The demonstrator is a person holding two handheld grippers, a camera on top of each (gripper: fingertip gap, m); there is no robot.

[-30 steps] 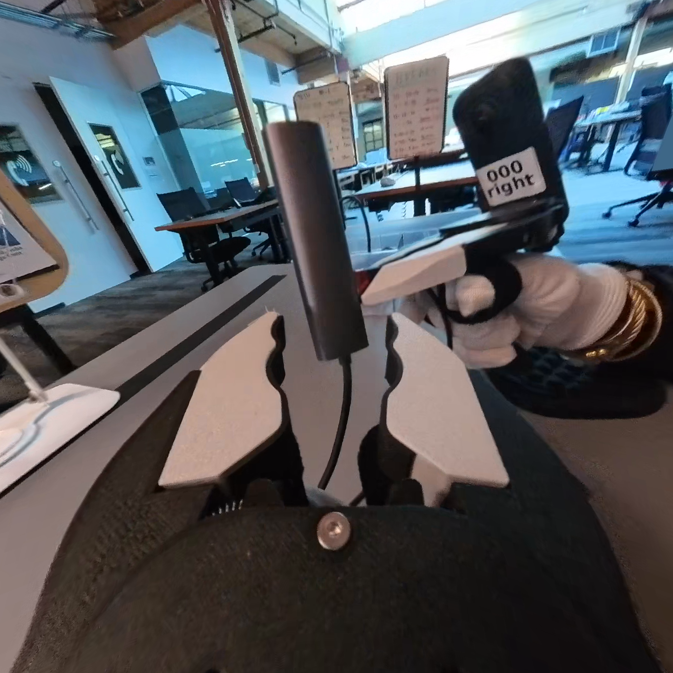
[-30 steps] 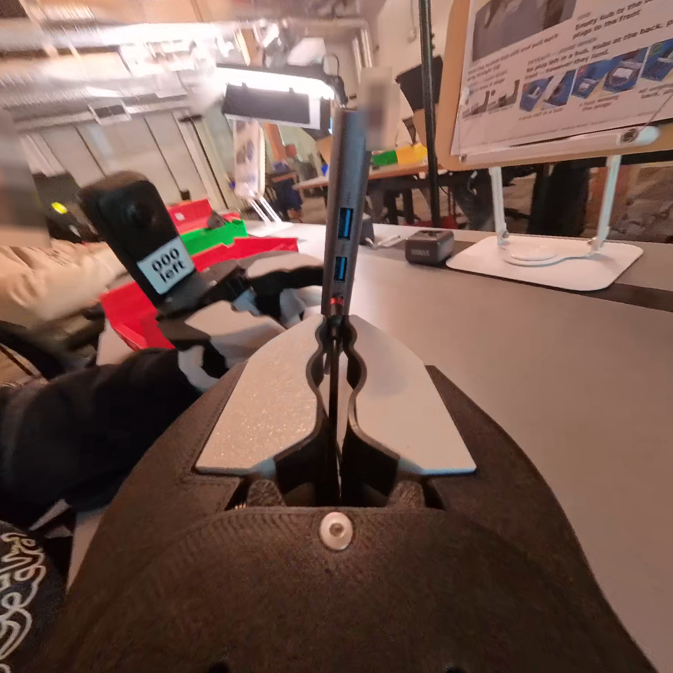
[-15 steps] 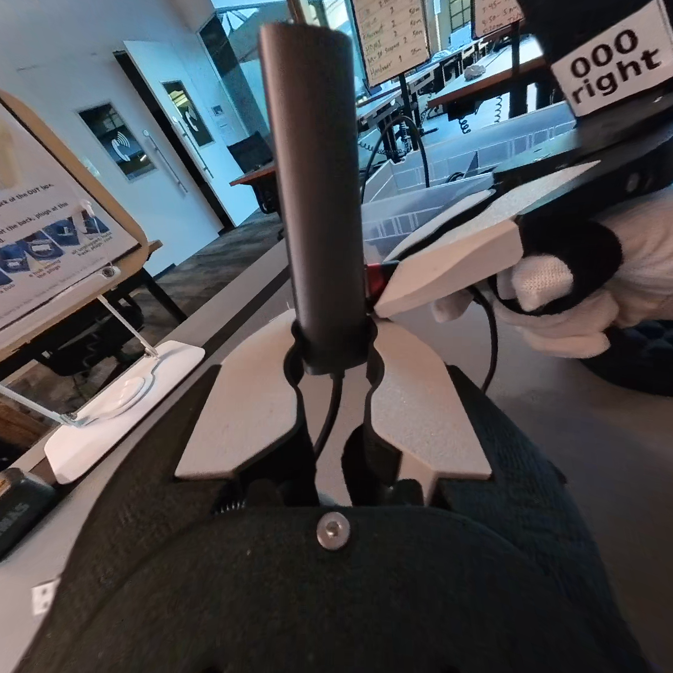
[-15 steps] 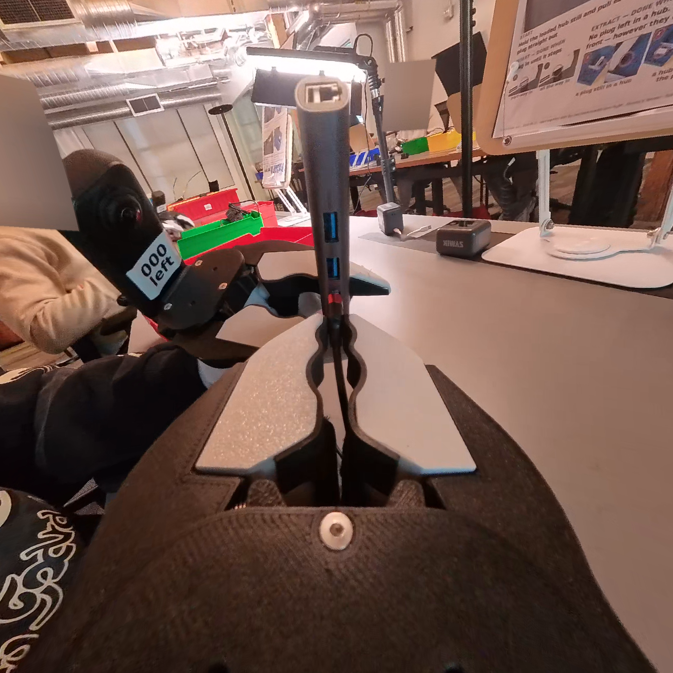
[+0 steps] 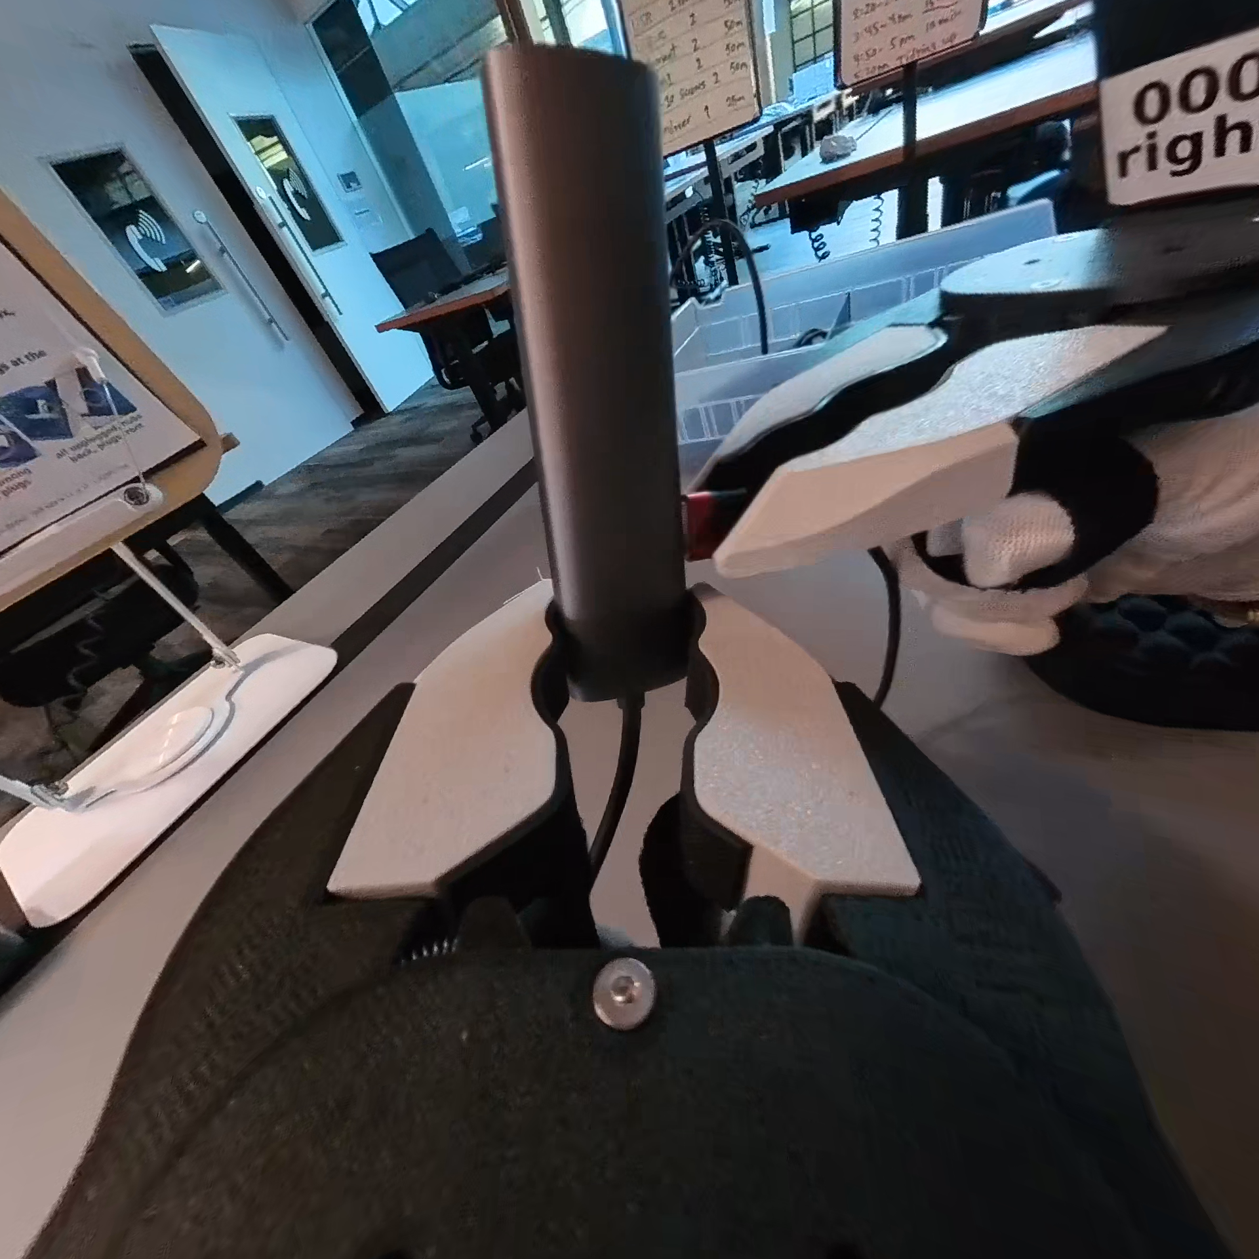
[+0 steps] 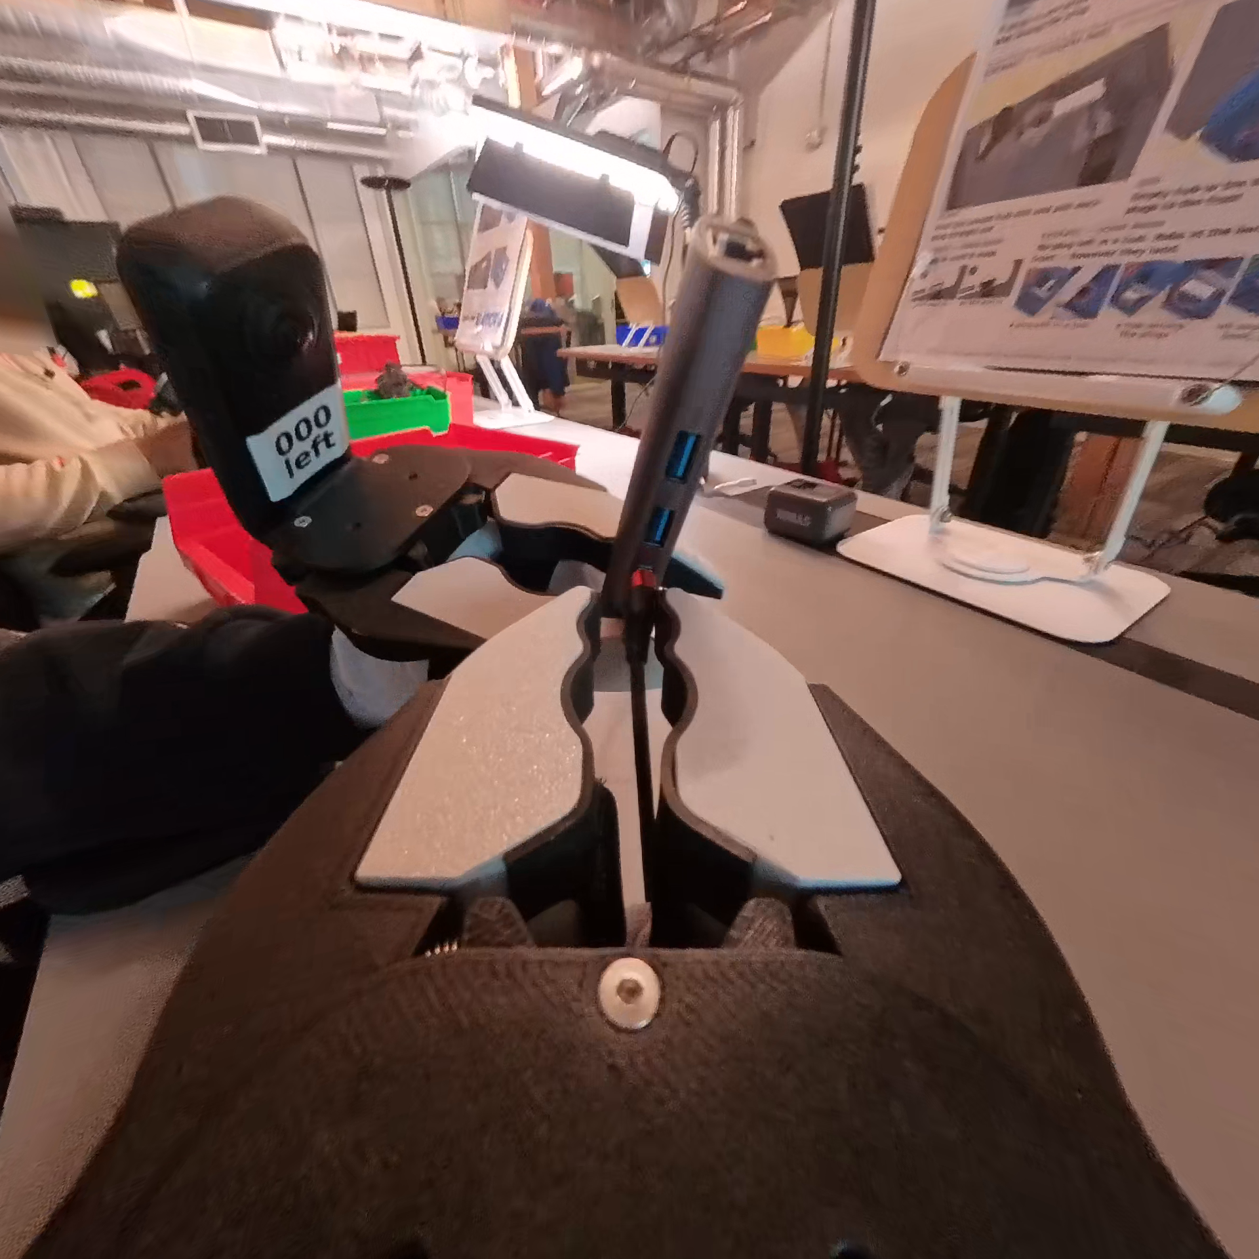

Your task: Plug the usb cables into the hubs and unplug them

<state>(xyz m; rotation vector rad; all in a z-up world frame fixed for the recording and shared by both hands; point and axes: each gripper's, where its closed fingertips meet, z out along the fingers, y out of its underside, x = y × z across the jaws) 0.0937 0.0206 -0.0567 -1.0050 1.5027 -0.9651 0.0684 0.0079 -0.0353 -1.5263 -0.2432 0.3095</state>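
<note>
Left wrist view: the left gripper [image 5: 623, 654] has its fingers clamped around the bottom end of the hub [image 5: 589, 354], which stands upright above the surface [image 5: 1090, 783], its cord [image 5: 616, 776] trailing down between them. From the right, the right gripper [image 5: 722, 538] pinches the red plug [image 5: 702, 521], which sits against the hub's side. The hold on the hub is low, so a sideways pull on the plug could lever the hub round in the fingers or slide it out.

Right wrist view: the right gripper [image 6: 627, 613] has its fingers pressed nearly together on the plug [image 6: 639, 580] at the lowest port, the cable [image 6: 640, 749] running back between them. The hub [image 6: 674, 436] leans to the right, two blue ports [image 6: 683, 455] free above. I judge that a pull off the port's axis would jam the plug or strain it. The narrow pinch could also slip onto the cable. Whether the plug is fully seated cannot be told.
</note>
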